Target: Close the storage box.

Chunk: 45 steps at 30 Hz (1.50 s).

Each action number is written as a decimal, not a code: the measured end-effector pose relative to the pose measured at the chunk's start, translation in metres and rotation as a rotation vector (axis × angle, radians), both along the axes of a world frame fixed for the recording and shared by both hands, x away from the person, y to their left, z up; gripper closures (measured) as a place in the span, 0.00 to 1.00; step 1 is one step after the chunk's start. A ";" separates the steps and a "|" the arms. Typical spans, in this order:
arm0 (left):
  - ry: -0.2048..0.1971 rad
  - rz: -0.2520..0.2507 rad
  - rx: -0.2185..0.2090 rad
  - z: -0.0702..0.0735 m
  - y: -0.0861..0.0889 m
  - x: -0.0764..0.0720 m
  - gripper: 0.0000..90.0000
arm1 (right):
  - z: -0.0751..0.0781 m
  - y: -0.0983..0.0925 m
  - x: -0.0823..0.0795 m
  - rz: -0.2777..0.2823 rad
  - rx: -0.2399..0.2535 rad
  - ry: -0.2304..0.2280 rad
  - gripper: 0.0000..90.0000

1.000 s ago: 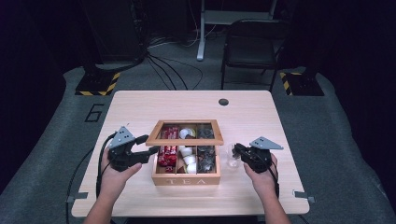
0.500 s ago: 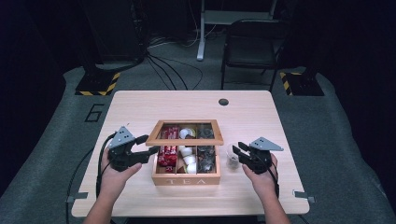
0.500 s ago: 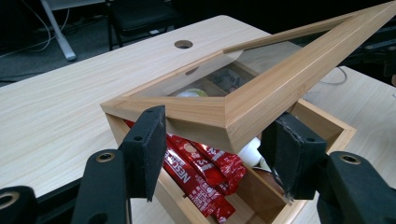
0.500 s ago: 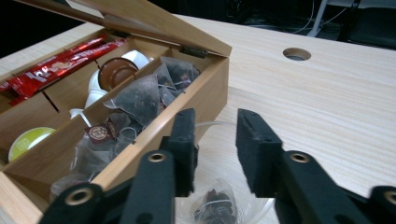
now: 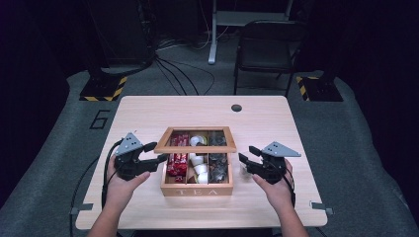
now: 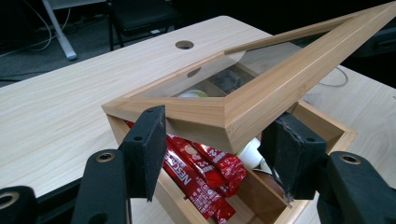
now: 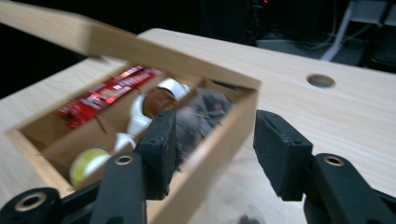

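Observation:
A wooden tea box stands mid-table with its glass-paned lid raised. My left gripper is shut on the lid's front left corner and holds it up; its pads clamp the lid frame above the red sachets. The box holds red sachets, white cups and dark packets. My right gripper hovers just right of the box; its jaws have just been opening and grip nothing. They straddle the box's right wall without touching. A small clear thing rests on the table below it.
The light wood table has a round cable hole at the back. Behind the table are a black chair and floor cables. Bare tabletop lies left, right and behind the box.
My right gripper's jaws have spread apart and it has lifted a little off the small clear thing beside the box. The left gripper and the raised lid have kept still.

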State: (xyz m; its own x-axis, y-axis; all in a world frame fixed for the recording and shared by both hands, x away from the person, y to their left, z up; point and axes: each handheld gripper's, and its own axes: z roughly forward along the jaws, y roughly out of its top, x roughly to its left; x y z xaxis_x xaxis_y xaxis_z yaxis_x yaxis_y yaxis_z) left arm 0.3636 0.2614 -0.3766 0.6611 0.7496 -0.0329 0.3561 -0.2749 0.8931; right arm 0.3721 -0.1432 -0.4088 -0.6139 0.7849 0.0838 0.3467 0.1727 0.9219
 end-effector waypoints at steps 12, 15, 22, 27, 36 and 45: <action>0.003 0.000 0.003 -0.001 0.000 -0.001 0.46 | 0.022 0.025 -0.007 0.091 -0.020 -0.045 0.50; 0.007 -0.006 0.001 -0.001 0.001 -0.001 0.46 | 0.023 0.028 -0.007 0.101 -0.031 -0.055 0.49; 0.006 -0.001 -0.009 -0.001 0.000 0.000 0.46 | 0.028 0.033 -0.011 0.112 -0.054 -0.076 0.48; 0.009 0.001 -0.011 -0.001 0.000 0.000 0.46 | 0.028 0.037 -0.011 0.104 -0.061 -0.079 0.46; 0.021 0.014 0.022 0.010 -0.003 0.002 0.45 | 0.033 0.037 -0.005 0.095 -0.032 -0.053 0.46; 0.027 -0.006 0.047 0.011 -0.003 0.002 0.45 | 0.034 0.038 -0.008 0.094 -0.048 -0.045 0.46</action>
State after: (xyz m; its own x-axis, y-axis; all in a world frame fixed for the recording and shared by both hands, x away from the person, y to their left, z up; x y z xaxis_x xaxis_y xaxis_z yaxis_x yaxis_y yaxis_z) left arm 0.3653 0.2589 -0.3652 0.6652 0.7465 -0.0151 0.3777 -0.3190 0.8692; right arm 0.3646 -0.1051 -0.3753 -0.6875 0.7260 0.0183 0.2852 0.2467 0.9262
